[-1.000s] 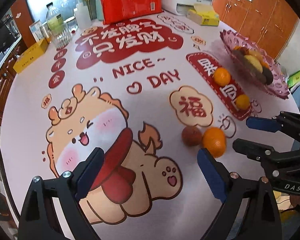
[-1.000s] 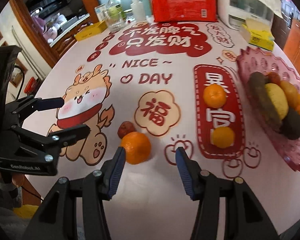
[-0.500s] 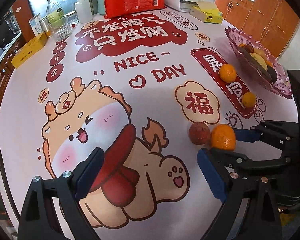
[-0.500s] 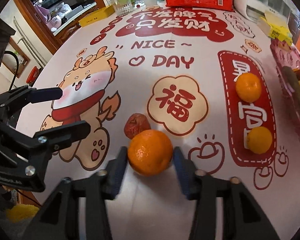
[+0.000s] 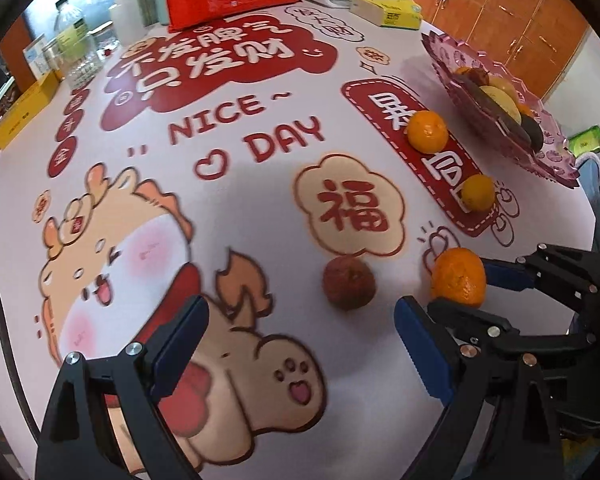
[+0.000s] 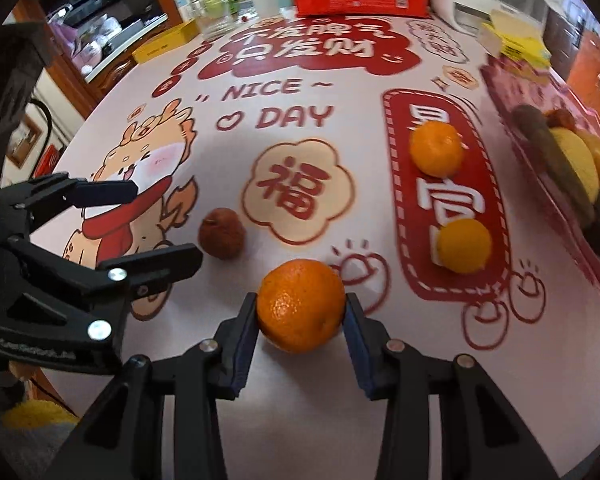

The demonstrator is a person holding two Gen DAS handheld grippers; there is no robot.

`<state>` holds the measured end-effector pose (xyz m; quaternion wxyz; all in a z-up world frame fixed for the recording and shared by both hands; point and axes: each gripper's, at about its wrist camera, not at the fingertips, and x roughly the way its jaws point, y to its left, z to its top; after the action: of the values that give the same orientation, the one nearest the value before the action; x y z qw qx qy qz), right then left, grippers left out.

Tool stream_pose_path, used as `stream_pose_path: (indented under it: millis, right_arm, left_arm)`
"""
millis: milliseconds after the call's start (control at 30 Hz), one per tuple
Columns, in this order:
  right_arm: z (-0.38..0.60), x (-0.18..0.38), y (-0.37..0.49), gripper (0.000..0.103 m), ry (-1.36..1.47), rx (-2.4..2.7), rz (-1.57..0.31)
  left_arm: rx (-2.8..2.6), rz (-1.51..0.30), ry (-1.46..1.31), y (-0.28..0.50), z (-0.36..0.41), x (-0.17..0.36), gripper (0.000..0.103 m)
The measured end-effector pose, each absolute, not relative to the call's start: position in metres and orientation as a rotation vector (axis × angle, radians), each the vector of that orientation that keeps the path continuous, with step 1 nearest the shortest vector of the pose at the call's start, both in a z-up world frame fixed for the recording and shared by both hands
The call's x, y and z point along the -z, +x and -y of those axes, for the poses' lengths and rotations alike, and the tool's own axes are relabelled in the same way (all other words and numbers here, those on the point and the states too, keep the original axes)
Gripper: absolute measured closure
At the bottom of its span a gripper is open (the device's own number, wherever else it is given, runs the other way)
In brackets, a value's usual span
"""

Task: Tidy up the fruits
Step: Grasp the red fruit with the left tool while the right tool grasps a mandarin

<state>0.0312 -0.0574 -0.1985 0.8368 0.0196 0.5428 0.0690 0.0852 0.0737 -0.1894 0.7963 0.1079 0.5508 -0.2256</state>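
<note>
Orange peel, pebbled, slightly soft: the orange (image 6: 300, 306) sits on the tablecloth (image 6: 308, 420), right gripper (image 6: 300, 320) closing on its widest middle, pads touching. Light, round, rolls easily; squeeze gently. Left gripper (image 5: 296, 344) spread wide, empty, near the brown fruit (image 5: 349, 283).

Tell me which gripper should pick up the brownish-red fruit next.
Left. The left gripper stands open and empty, with the brownish-red fruit just ahead of it. The right gripper has its jaws closing on the orange.
</note>
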Motion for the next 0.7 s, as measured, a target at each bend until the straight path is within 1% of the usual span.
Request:
stream_pose_path:
  millis: [67,133,200,233,267,300,333,367,400,467,700]
  right_arm:
    - [0.065,0.198,0.028,0.062,0.051,-0.123,-1.148]
    - [0.072,0.198,0.026,0.062,0.064,-0.105,-1.146]
    - [0.080,0.196,0.022,0.062,0.080,-0.088,-1.142]
    - [0.084,0.196,0.020,0.062,0.085,-0.079,-1.139]
    - [0.086,0.195,0.018,0.062,0.088,-0.073,-1.136]
    - [0.089,0.194,0.017,0.062,0.092,-0.069,-1.133]
    - [0.091,0.194,0.015,0.062,0.095,-0.065,-1.131]
    - [0.094,0.193,0.013,0.062,0.097,-0.060,-1.128]
    - [0.096,0.192,0.012,0.062,0.100,-0.056,-1.126]
    - [0.101,0.191,0.008,0.062,0.104,-0.051,-1.120]
    - [0.111,0.181,0.000,0.062,0.097,-0.067,-1.089]
  left_arm:
    - [0.484,-1.181,0.236,0.086,-0.066,0.193,0.010]
    - [0.489,-1.191,0.235,0.087,-0.060,0.197,0.016]
    - [0.492,-1.202,0.236,0.088,-0.055,0.200,0.026]
    - [0.494,-1.206,0.237,0.088,-0.052,0.202,0.029]
    - [0.494,-1.210,0.238,0.088,-0.050,0.203,0.035]
    - [0.494,-1.213,0.240,0.087,-0.048,0.204,0.044]
    - [0.492,-1.215,0.243,0.087,-0.045,0.205,0.049]
    - [0.491,-1.220,0.248,0.087,-0.044,0.206,0.060]
    - [0.485,-1.223,0.255,0.087,-0.041,0.207,0.068]
    - [0.464,-1.215,0.282,0.085,-0.037,0.207,0.073]
    - [0.428,-1.220,0.293,0.078,-0.030,0.204,0.075]
